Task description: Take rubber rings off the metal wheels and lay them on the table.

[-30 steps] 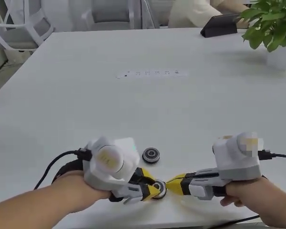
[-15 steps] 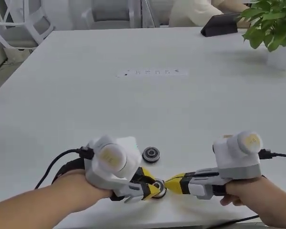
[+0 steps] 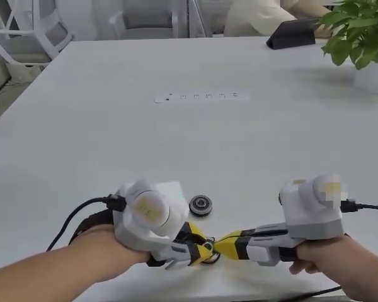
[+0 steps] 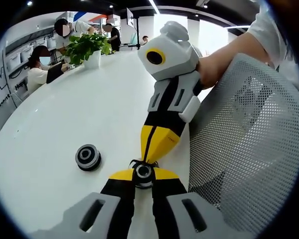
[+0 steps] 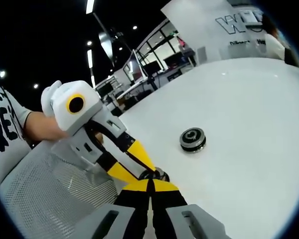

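A small metal wheel [image 4: 143, 172] with a black rubber ring [image 5: 156, 174] hangs just above the white table's near edge [image 3: 113, 126]. My left gripper [image 4: 143, 176] is shut on this wheel, its yellow tips clamping both sides. My right gripper [image 5: 150, 185] meets it head-on from the right, jaws pinched together on the ring's rim. In the head view the left gripper [image 3: 203, 250] and right gripper [image 3: 222, 241] touch tip to tip. A second wheel [image 3: 200, 205], ring still on it, lies flat on the table just beyond them.
A row of sockets [image 3: 201, 96] is set into the table's middle. A potted plant [image 3: 359, 31] stands at the far right, and a dark tablet [image 3: 291, 33] sits near a seated person. A mesh chair back [image 4: 249, 139] is close behind the near edge.
Both grippers stay at the held wheel. The right one has edged slightly toward the left one. The second wheel has not moved.
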`<action>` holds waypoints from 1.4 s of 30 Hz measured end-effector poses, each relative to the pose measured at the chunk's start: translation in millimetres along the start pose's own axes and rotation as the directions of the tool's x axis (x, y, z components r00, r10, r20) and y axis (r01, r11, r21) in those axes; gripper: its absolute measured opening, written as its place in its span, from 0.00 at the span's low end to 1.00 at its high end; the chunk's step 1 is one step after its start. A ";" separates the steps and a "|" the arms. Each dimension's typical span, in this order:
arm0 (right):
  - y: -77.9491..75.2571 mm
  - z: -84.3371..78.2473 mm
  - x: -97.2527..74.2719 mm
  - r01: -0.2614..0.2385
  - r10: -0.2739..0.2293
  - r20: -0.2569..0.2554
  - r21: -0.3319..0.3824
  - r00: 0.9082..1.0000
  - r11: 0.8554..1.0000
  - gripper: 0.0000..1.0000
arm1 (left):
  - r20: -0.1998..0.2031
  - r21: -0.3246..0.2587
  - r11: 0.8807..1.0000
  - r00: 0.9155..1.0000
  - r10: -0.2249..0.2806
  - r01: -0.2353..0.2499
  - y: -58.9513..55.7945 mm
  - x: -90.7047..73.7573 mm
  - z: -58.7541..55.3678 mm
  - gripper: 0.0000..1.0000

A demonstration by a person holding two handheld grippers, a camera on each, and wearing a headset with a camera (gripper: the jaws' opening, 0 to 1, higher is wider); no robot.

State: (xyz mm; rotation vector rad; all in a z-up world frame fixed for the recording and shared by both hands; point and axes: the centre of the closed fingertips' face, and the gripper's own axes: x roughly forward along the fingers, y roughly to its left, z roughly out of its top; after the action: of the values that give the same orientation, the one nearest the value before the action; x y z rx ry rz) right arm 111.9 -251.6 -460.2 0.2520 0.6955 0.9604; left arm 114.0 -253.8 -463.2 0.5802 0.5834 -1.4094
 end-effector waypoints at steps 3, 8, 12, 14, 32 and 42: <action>2.6 1.2 1.1 -0.011 0.011 0.003 -0.008 1.000 1.000 0.00 | 0.000 0.000 1.000 1.000 0.000 0.000 0.0 0.0 0.0 0.07; 9.8 5.0 2.1 -0.049 0.049 0.015 -0.035 0.999 0.998 0.00 | 0.002 -0.001 1.000 1.000 0.001 -0.001 0.1 0.9 0.9 0.07; 6.3 2.7 1.9 -0.040 0.041 0.010 -0.045 0.999 0.998 0.00 | 0.003 -0.001 1.000 1.000 0.001 -0.001 0.1 1.0 1.0 0.07; 5.2 2.2 1.3 -0.035 0.036 0.011 -0.046 0.999 0.998 0.00 | 0.005 0.002 1.000 1.000 0.000 0.000 -0.1 1.0 1.2 0.07; -2.2 0.4 -2.4 -0.009 0.010 0.018 -0.028 1.000 1.000 0.00 | 0.002 0.009 1.000 1.000 -0.009 0.009 0.2 -0.8 1.3 0.09; -2.8 2.9 -5.4 -0.013 0.013 0.037 -0.009 0.999 1.000 0.00 | 0.046 -0.045 0.999 0.999 -0.023 0.025 1.7 -11.1 9.8 0.13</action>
State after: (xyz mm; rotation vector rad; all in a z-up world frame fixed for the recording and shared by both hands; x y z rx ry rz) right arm 113.6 -257.4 -457.0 0.2659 0.6564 0.9688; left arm 115.2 -252.3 -448.5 0.5052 0.5858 -1.4246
